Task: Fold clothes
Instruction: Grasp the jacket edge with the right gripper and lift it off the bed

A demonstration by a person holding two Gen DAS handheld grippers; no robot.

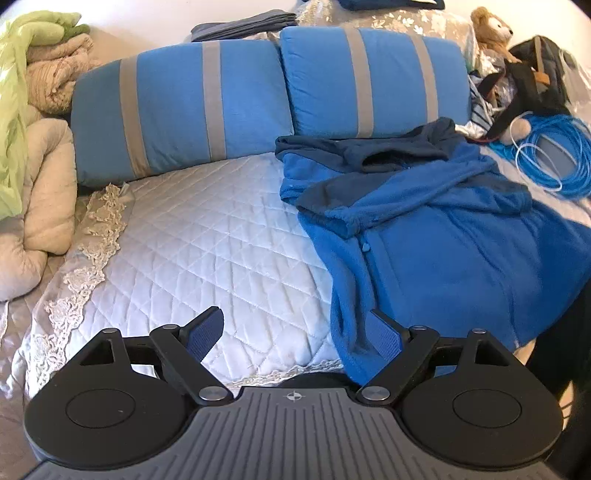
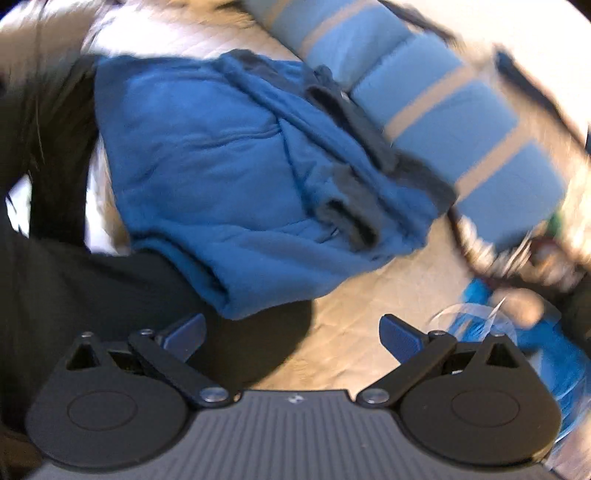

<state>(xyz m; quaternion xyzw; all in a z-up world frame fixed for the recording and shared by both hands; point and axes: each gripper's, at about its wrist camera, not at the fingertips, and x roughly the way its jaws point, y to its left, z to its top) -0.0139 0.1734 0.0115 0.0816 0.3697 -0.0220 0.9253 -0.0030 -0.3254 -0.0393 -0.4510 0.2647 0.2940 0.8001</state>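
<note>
The fingers [image 1: 205,334] of the left gripper [image 1: 295,332] are spread wide apart and nothing is held between them; the inner pad on one side is seen against the lower hem of a blue fleece robe [image 1: 424,236], though whether it touches the cloth cannot be told. The right gripper [image 2: 291,332] is likewise held wide open and empty, its blue-padded fingers [image 2: 400,338] hanging above bare bedcover just beside the robe's [image 2: 207,166] folded edge. The robe is laid on the right part of a white quilted bedspread [image 1: 207,240], stitched in diamonds and edged with lace; its fabric is thick and fuzzy, bright blue with darker navy trim at collar and cuffs, and it is bunched near the top. Behind it, two blue pillows [image 1: 266,99] with grey stripes are set side by side. A beige padded quilt [image 1: 44,177] and a green cloth [image 1: 14,92] are heaped at the left. A coil of blue cable [image 1: 554,155], a dark bag [image 1: 535,74] and a plush lion [image 1: 493,31] are seen at the right. The right wrist view is blurred.
</note>
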